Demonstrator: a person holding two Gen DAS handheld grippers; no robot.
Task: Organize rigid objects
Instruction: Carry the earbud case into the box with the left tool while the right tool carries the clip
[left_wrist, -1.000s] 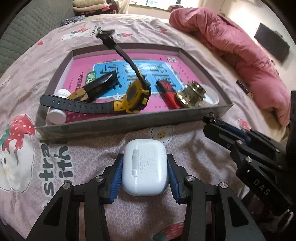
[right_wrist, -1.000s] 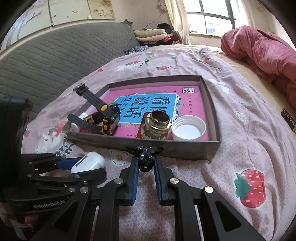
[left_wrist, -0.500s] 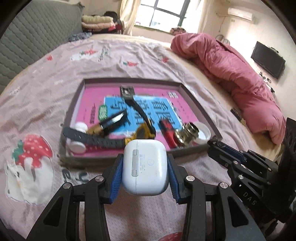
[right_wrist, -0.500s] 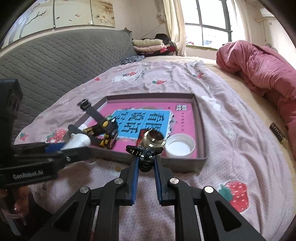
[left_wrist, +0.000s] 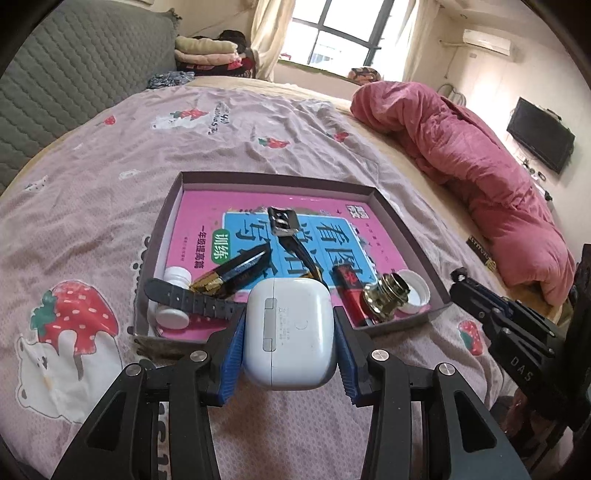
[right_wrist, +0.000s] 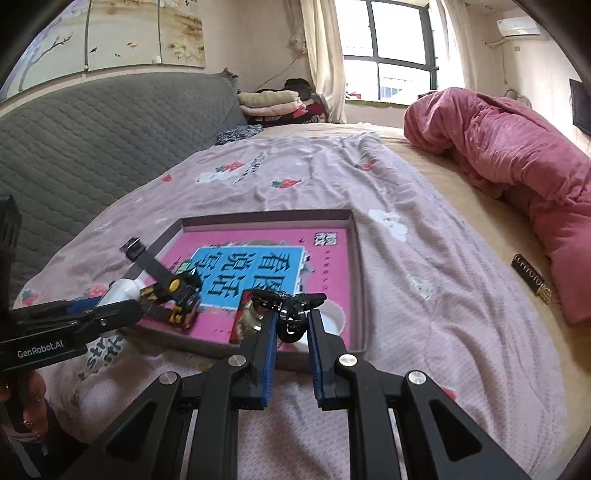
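My left gripper (left_wrist: 290, 328) is shut on a white earbud case (left_wrist: 290, 339), held above the bed just in front of the shallow grey tray (left_wrist: 277, 178). In the tray lie a black-and-yellow watch (left_wrist: 192, 301), a red lighter (left_wrist: 349, 284), a brass fitting (left_wrist: 386, 295), a white cap (left_wrist: 415, 291), a white bottle (left_wrist: 173, 314) and a black-and-gold case (left_wrist: 236, 271). My right gripper (right_wrist: 291, 325) is shut on a small black clip (right_wrist: 288, 306) over the tray's near rim (right_wrist: 356, 280). The watch's yellow body is hidden behind the earbud case in the left wrist view.
The tray rests on a pink strawberry-print sheet (left_wrist: 258, 122). A bunched pink quilt (left_wrist: 480, 166) fills the right side, and a grey padded headboard (right_wrist: 92, 140) runs along the left. A small dark bar (right_wrist: 532, 280) lies on the bed near the quilt. A hand (right_wrist: 33, 398) holds the left gripper.
Both grippers have risen with their objects still held. The tray now looks smaller and farther below, and more of the room shows.
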